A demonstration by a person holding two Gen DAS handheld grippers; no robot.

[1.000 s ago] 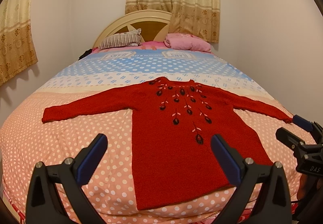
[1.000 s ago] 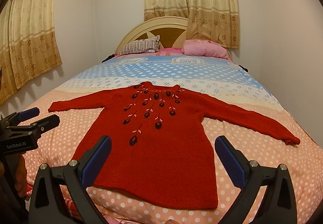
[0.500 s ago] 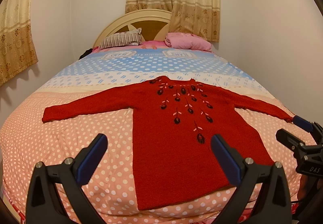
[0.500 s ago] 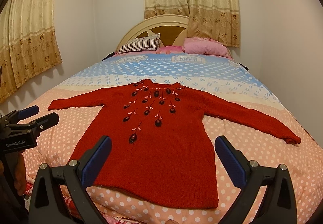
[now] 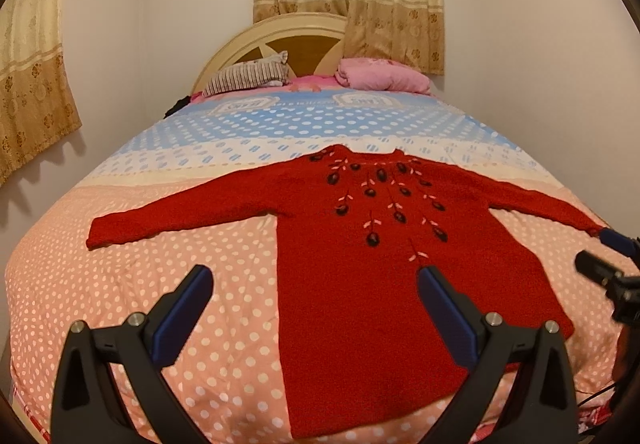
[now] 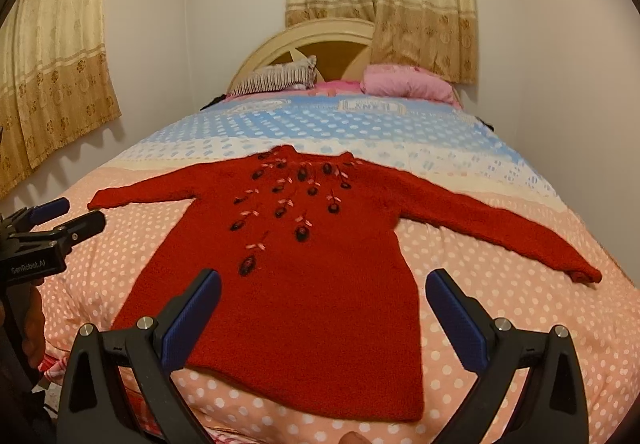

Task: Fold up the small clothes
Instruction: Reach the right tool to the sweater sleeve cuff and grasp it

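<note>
**Mia:** Where is the red sweater?

**Ben:** It lies flat on the bed, front side up, with both sleeves stuck out to the sides; its bottom edge is close to the near edge of the bed, right by the grippers.

**Mia:** Are the grippers holding it?

**Ben:** No; the left gripper has its jaws wide apart and nothing between them; the right gripper is the same, wide and holding nothing; both hang above the bottom part of the sweater and do not touch it.

**Mia:** What could go wrong?

**Ben:** I think the knit is thick and soft; a pinch might catch only the top layer, so the back stays down and the fold comes out lumpy; a deep pinch might grab the dotted bed cover too and pull it up.

**Mia:** Anything else?

**Ben:** The sleeves are long; the left sleeve and the right sleeve reach far out, and a sleeve could flop or twist if it is lifted by the tip alone; the bottom edge could also slide off the bed if it gets tugged toward us.
</note>
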